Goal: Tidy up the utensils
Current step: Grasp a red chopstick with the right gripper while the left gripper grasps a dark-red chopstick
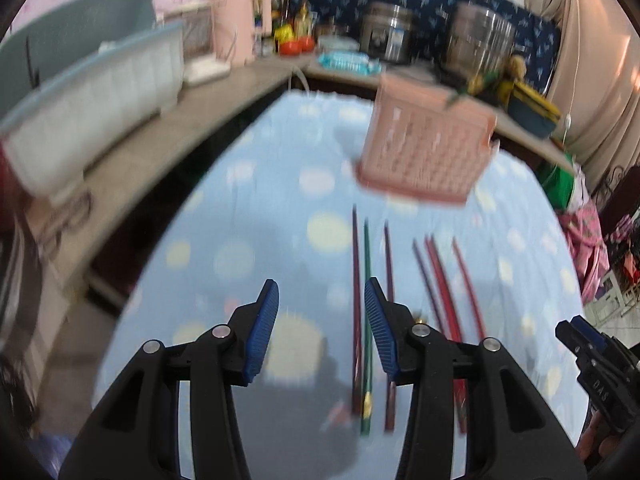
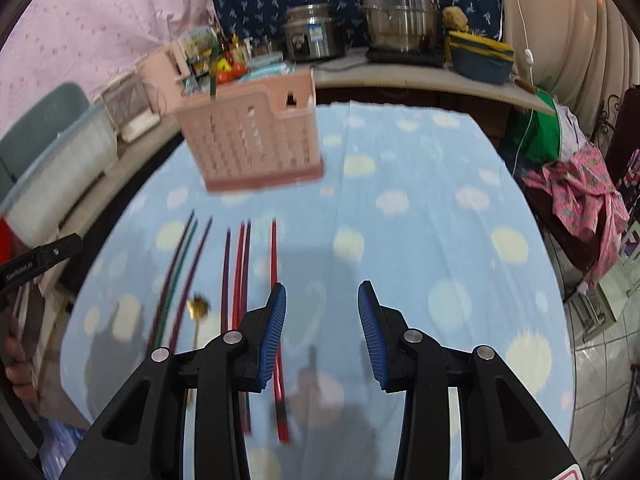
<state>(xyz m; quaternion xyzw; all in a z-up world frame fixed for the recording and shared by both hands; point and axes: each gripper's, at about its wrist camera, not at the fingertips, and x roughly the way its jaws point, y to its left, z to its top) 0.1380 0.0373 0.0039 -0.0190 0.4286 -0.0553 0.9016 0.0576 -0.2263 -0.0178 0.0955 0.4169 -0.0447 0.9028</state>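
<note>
Several chopsticks lie side by side on a blue dotted tablecloth (image 1: 248,216): a green one (image 1: 366,320) between dark red ones (image 1: 355,280), and red ones (image 1: 440,280) further right. A small gold utensil (image 2: 199,306) lies among them. Behind them stands a pink slotted basket (image 1: 428,148) (image 2: 252,140). My left gripper (image 1: 320,292) hovers open above the green and dark red chopsticks, holding nothing. My right gripper (image 2: 322,292) is open and empty over bare cloth, just right of a red chopstick (image 2: 274,248). Each gripper shows at the edge of the other's view.
A counter (image 1: 224,92) wraps the table's left and back, carrying a pale blue dish rack (image 1: 92,96), a pink box (image 1: 236,28), bottles, two steel pots (image 2: 396,12) and a teal lunch bag (image 2: 480,58). Clothes (image 2: 580,196) pile at the right.
</note>
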